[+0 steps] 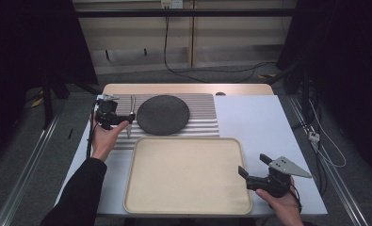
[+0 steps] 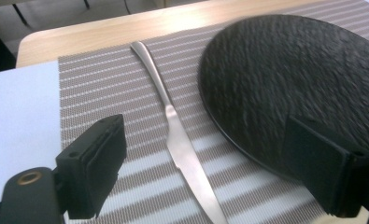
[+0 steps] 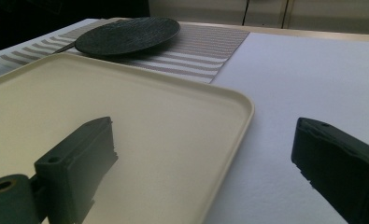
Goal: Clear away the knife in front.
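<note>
L gripper over knife, nothing picked up yet.
L gripper (image 1: 123,118) near table's far-left corner, jaws wide, straddling knife (image 2: 182,147), which lies flat on striped mat (image 1: 202,113) just left of dark plate (image 1: 163,114); pads not on it. Tray (image 1: 230,146) at near edge is bare. R gripper (image 1: 253,165) hangs wide, empty, by tray's near-right corner. Grab & move remain.

Glossy metal knife (image 2: 182,144); rough matt dark plate (image 2: 294,84).
</note>
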